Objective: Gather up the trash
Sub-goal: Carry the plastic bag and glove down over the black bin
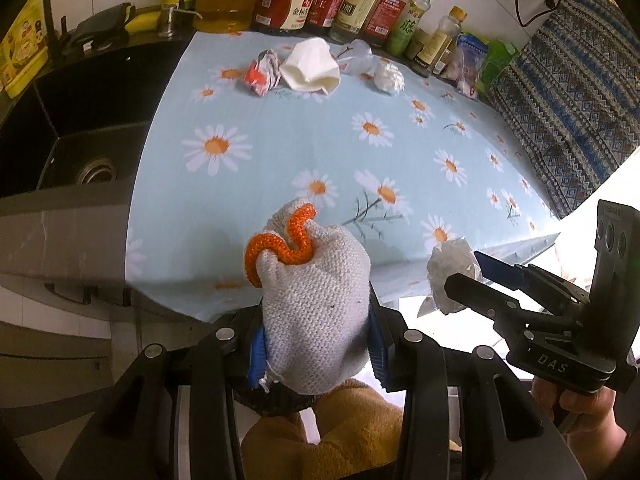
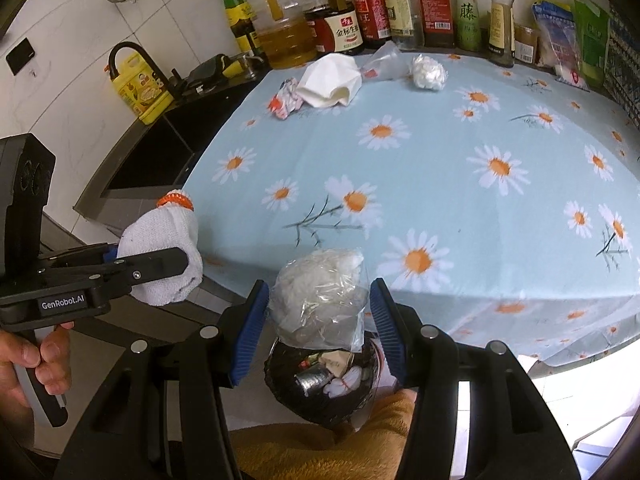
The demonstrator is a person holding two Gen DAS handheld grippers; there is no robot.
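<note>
My left gripper (image 1: 316, 344) is shut on a grey knit glove with an orange cuff (image 1: 316, 300), held off the table's near edge; the glove also shows in the right wrist view (image 2: 164, 256). My right gripper (image 2: 320, 312) is open, its blue pads standing either side of a crumpled clear plastic bag (image 2: 320, 300), which hangs over a black trash bin (image 2: 320, 380) with several scraps inside. On the far side of the daisy tablecloth (image 2: 440, 168) lie a red-white wrapper (image 2: 286, 100), a white paper wad (image 2: 332, 80), a clear bag (image 2: 384, 60) and a white ball (image 2: 429, 72).
A row of sauce and oil bottles (image 2: 340, 20) lines the back wall. A dark sink (image 1: 80, 148) lies left of the table, with a yellow jug (image 2: 138, 84) beside it. Snack packets (image 2: 560, 40) stand at the back right. A patterned cloth (image 1: 580, 92) is on the right.
</note>
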